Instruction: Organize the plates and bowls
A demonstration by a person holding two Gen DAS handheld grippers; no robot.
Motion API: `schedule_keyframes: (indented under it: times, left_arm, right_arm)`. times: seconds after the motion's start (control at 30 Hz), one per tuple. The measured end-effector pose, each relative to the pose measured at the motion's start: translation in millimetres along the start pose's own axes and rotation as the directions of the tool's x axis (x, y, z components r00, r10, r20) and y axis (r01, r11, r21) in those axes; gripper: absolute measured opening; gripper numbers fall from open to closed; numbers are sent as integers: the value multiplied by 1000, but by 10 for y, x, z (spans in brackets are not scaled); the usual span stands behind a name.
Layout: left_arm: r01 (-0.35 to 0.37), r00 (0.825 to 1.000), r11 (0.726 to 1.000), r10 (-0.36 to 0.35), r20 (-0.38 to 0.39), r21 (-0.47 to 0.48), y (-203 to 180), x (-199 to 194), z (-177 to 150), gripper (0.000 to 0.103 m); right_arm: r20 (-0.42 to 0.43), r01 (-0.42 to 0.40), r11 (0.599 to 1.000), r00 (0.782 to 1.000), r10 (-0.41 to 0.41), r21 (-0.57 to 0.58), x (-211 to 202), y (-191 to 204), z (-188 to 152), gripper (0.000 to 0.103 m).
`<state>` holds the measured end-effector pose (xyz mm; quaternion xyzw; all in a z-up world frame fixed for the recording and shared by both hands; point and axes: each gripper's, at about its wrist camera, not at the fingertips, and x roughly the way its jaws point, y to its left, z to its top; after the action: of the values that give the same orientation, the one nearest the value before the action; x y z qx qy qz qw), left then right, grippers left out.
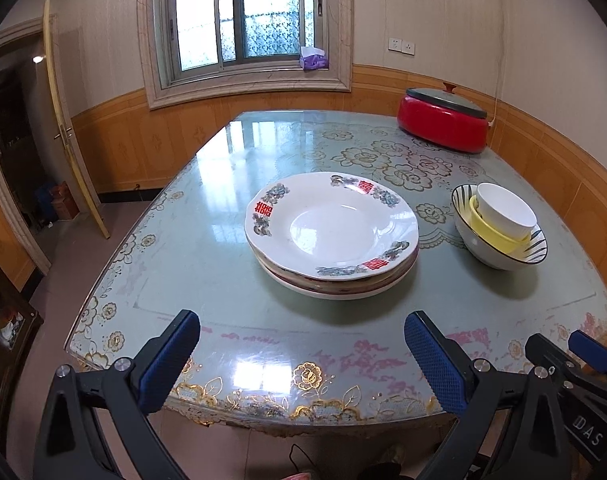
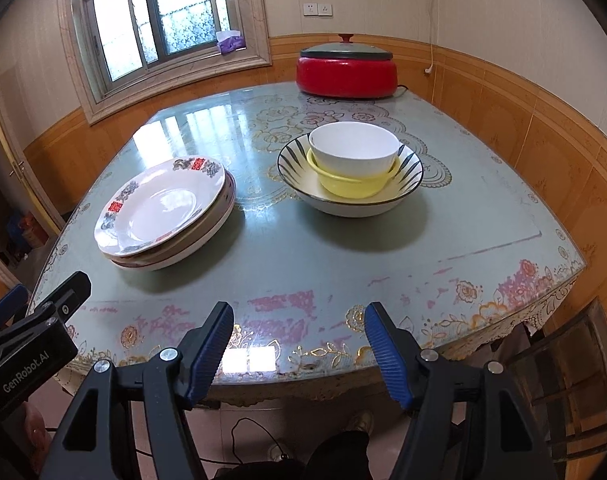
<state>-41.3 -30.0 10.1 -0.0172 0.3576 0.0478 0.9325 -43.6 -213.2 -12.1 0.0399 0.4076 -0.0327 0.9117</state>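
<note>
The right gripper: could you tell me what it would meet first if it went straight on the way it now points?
Probably the bare table, since the right gripper tilts downward, open and empty. The nested bowls lie beyond, slightly right; depth is unclear.

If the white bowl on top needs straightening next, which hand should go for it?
Probably the right. The white bowl lies almost straight ahead of the right gripper, whose jaws are open and empty; from the left gripper it sits far off to the side.

Red lidded cooker [image 2: 346,74] at table's [image 2: 303,264] far edge, below window [image 2: 155,20].
</note>
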Motion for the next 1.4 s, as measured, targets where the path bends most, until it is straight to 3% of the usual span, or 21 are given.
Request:
schedule_keyframes:
  times: [1.4]
  left_arm:
    - [12,1000,1000,-12,7,12,-16,-32,-30,103]
  right_arm:
    - [2,14,1000,1000,-14,3,-17,16,19,69]
